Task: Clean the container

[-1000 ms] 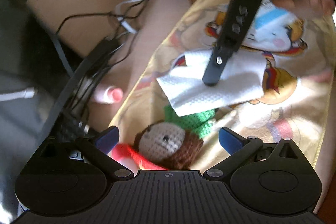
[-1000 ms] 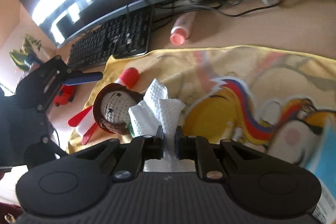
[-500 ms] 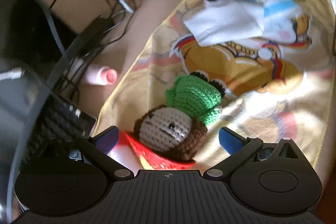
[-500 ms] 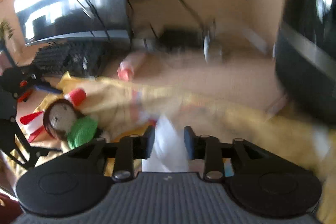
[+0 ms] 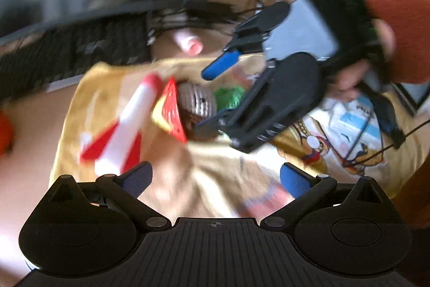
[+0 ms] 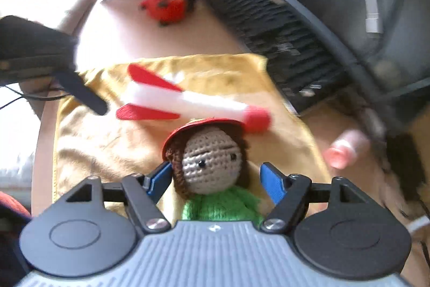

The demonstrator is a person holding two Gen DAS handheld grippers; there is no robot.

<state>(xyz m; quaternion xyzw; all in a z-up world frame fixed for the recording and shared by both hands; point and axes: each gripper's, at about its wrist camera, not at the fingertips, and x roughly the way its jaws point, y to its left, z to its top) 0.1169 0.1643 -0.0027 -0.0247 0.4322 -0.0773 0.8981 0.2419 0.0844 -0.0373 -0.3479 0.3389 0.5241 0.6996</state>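
Yellow cloth covers the tabletop. At lower centre, the right hand-held gripper gapes wide around a doll, not touching. The left hand-held gripper is wide open, empty.

Red container beside doll's head

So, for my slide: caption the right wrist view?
Open right gripper straddling crocheted doll on yellow cloth.

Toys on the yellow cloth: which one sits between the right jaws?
The crochet doll, brown hair and green body, sits between the open right gripper jaws. The red-and-white rocket lies farther off, beyond its head.
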